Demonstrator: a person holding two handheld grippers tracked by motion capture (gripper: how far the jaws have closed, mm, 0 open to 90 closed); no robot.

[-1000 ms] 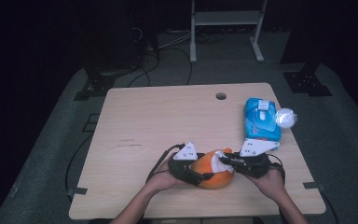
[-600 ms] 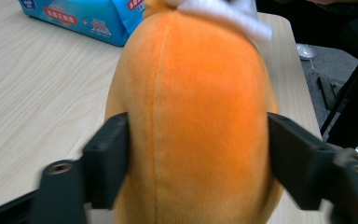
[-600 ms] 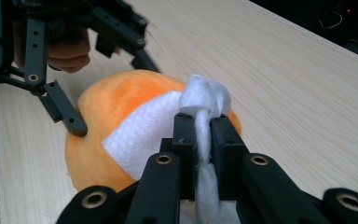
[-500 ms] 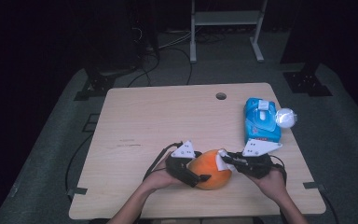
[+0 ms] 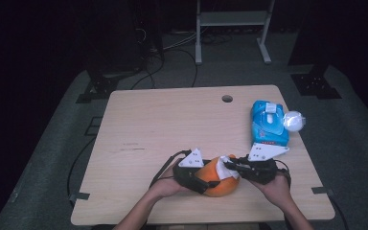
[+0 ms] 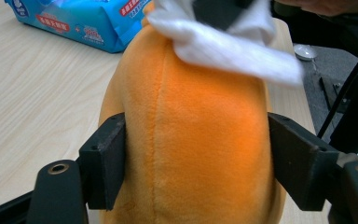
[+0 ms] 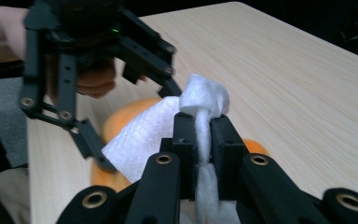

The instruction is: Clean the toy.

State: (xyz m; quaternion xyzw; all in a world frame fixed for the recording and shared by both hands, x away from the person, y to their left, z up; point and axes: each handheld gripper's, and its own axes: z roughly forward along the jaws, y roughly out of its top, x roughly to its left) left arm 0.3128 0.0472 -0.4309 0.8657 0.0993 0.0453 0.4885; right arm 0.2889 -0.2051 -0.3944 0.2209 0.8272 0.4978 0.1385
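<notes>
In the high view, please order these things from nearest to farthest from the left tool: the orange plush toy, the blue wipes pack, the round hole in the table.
1. The orange plush toy: between the jaws of the left tool, near the table's front edge.
2. The blue wipes pack: farther back, at the right side.
3. The round hole: near the far edge.

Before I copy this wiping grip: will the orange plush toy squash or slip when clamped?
The orange plush toy looks soft: its sides bulge around the left claw pads, so it likely squashes. Its fuzzy fabric probably resists slipping. Rounded, it might roll if released.
</notes>
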